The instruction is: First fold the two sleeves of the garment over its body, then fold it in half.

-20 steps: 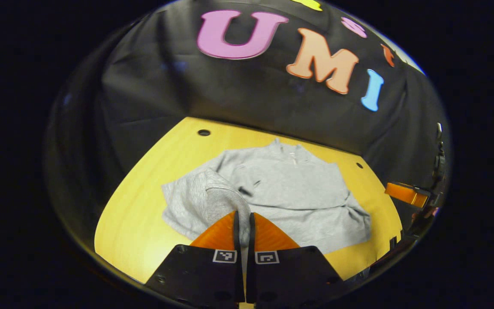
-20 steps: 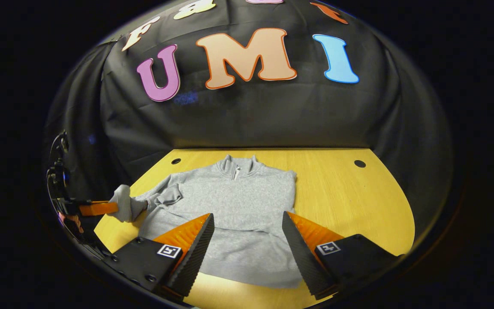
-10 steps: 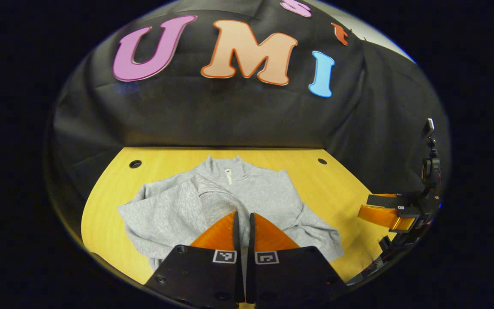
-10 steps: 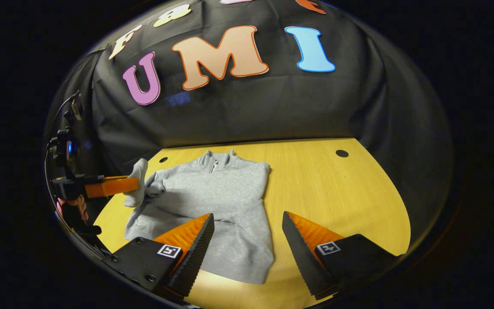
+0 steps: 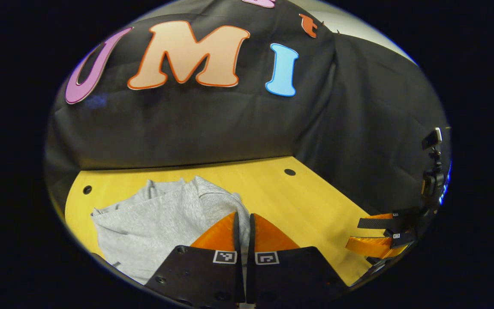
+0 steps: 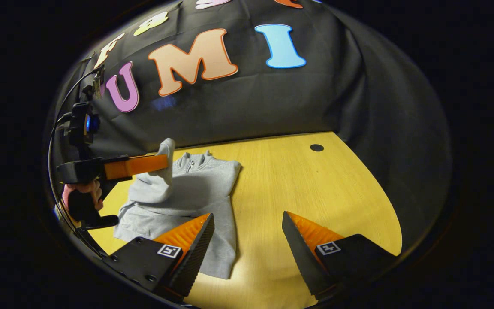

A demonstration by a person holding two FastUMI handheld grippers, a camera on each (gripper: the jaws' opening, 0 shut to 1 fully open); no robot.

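One sleeve is up in your left gripper, jaws pinched tight on its cuff. It has swung from the desk's left edge to above the garment (near the far-left corner). Lay it across next. Right gripper hangs wide open, holding nothing.

No readable txt or nos. showing anywhere. Small square code tags sitting on the tongs' bodies are carrying patterns only, no letters.
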